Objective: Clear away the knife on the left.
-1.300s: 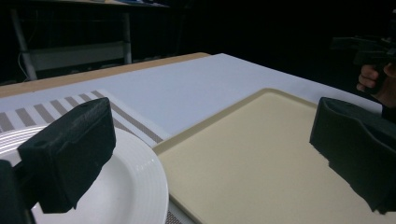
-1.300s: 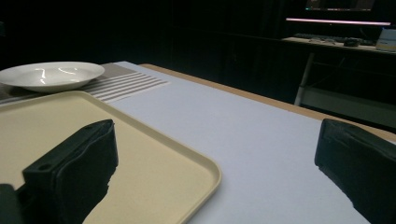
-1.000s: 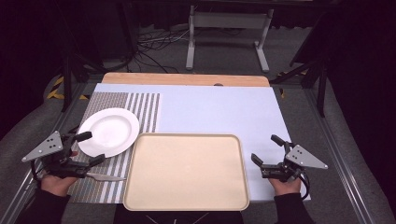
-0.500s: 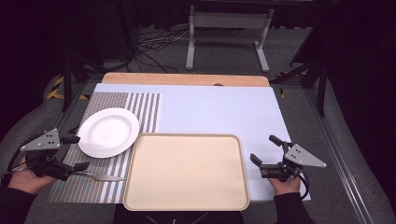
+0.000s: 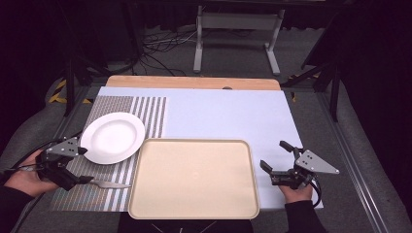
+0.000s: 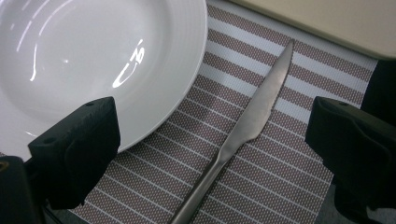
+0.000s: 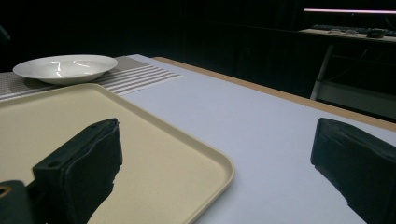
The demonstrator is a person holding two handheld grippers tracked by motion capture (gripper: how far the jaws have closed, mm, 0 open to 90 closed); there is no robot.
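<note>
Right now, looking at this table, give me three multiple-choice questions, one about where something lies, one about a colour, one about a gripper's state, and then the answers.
1. Where does the knife lie?
A. On the striped placemat, beside the white plate
B. Inside the tray
C. On top of the plate

2. What colour is the tray?
A. Blue
B. Beige
C. Black

3. How does the left gripper stand?
A. Shut on the knife
B. Shut on the plate's rim
C. Open, with the knife between its jaws and untouched

Answers:
1. A: the left gripper view shows the knife flat on the stripes, apart from the plate's rim.
2. B: the high view shows a pale beige tray at the table's near edge.
3. C: in the left gripper view both jaws stand wide apart on either side of the knife.
</note>
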